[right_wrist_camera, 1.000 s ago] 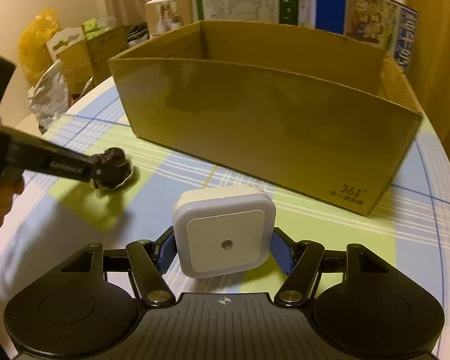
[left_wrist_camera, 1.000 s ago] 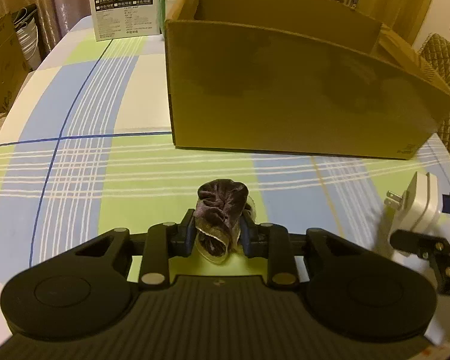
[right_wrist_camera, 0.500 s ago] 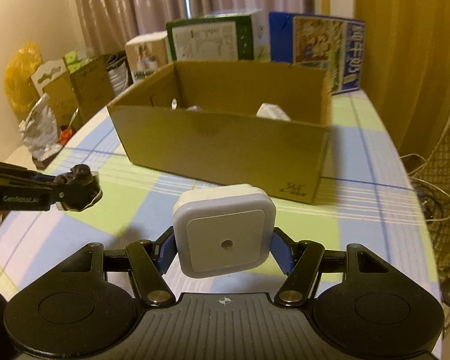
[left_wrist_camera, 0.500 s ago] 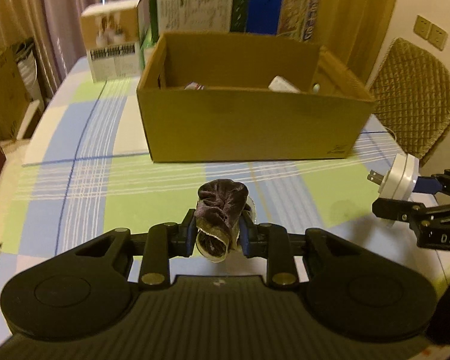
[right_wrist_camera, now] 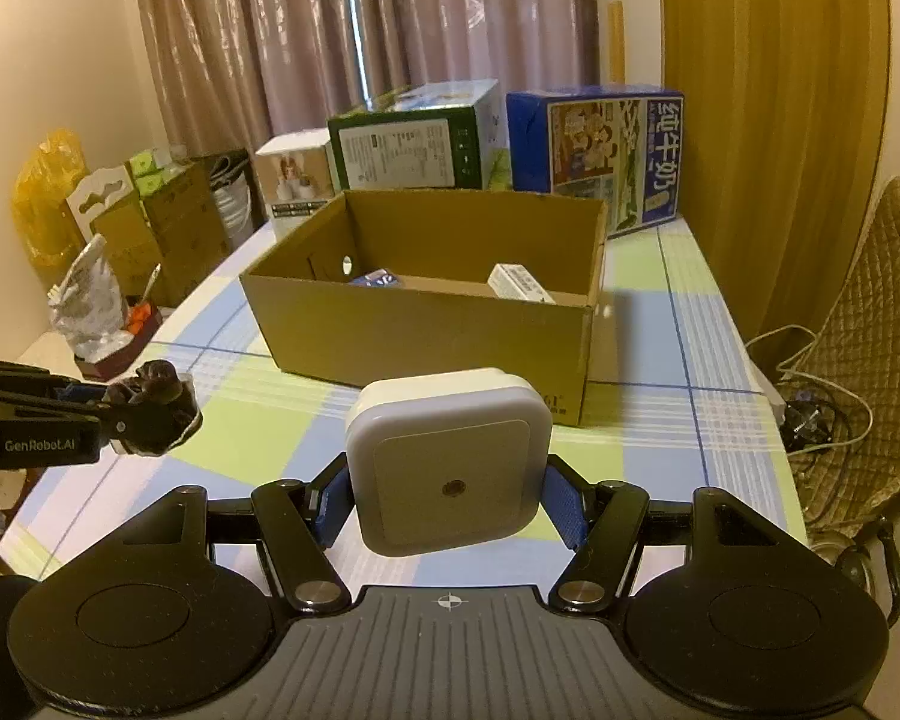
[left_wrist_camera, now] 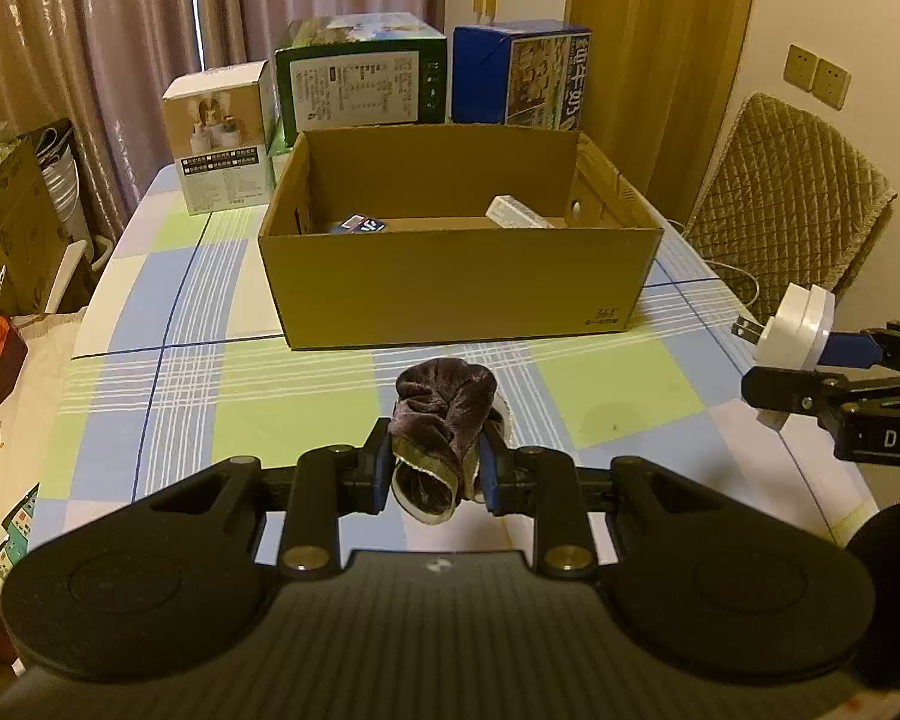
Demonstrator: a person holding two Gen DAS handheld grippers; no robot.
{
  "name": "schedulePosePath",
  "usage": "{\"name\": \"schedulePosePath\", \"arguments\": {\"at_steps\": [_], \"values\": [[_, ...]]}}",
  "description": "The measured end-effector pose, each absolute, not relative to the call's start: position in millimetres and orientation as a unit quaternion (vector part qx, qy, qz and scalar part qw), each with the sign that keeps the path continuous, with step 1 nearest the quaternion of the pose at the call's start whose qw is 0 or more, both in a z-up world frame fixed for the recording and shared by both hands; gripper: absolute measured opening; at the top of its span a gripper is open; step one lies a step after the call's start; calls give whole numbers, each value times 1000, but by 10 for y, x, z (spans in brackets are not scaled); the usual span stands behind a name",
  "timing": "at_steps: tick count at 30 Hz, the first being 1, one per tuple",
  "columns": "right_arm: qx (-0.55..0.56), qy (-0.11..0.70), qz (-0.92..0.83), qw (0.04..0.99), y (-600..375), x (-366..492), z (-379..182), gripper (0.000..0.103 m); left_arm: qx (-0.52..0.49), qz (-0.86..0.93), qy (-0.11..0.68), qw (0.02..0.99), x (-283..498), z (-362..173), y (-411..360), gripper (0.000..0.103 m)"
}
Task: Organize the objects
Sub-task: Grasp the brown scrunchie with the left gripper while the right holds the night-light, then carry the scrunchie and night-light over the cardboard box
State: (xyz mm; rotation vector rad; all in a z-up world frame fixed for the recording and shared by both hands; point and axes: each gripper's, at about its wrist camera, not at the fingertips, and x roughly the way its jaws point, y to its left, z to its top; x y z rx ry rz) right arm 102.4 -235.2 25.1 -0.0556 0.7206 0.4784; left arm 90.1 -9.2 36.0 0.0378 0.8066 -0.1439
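A checked tablecloth (left_wrist_camera: 150, 372) in blue, green and white covered the table where my open cardboard box (left_wrist_camera: 459, 285) stood, its plain matte walls square-cornered and its rim unflapped. Inside the box lay a small white carton (left_wrist_camera: 519, 213) against the far right and a blue packet (left_wrist_camera: 359, 224) toward the left. Behind the box stood three printed retail cartons. In front of the box, raised clear of the cloth, my right gripper (right_wrist_camera: 450, 495) was clamped on a white plug-in night light (right_wrist_camera: 450, 468), a smooth rounded-square plastic block with a dot at its centre; its metal prongs showed in the left view. To the left of it, also short of the box, my left gripper (left_wrist_camera: 435, 462) was pinched around a crumpled dark velvety pouch (left_wrist_camera: 441, 414), soft, wrinkled and edged with a pale band. I judged the step to be carrying both over the near wall: lift each above the rim first, let go only low inside, and set the hard light on bare floor away from the carton.
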Motion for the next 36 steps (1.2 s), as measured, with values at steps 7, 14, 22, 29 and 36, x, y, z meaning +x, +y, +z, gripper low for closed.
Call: {"name": "schedulePosePath", "arguments": {"at_steps": [7, 14, 22, 29, 36], "values": [[-27, 342, 234, 910, -2361, 932, 331, 62, 26, -74, 387, 919, 793, 434, -135, 23], [-26, 342, 234, 910, -2366, 917, 335, 62, 27, -79, 384, 919, 774, 468, -154, 23], [-33, 340, 240, 909, -2409, 1125, 521, 62, 41, -101, 383, 917, 1016, 628, -131, 23], [-57, 331, 248, 909, -2380, 1671, 886, 62, 54, -118, 372, 919, 1493, 1002, -43, 23], [-73, 337, 255, 903, -2201, 2315, 1194, 62, 63, -125, 370, 918, 2127, 1351, -23, 23]]}}
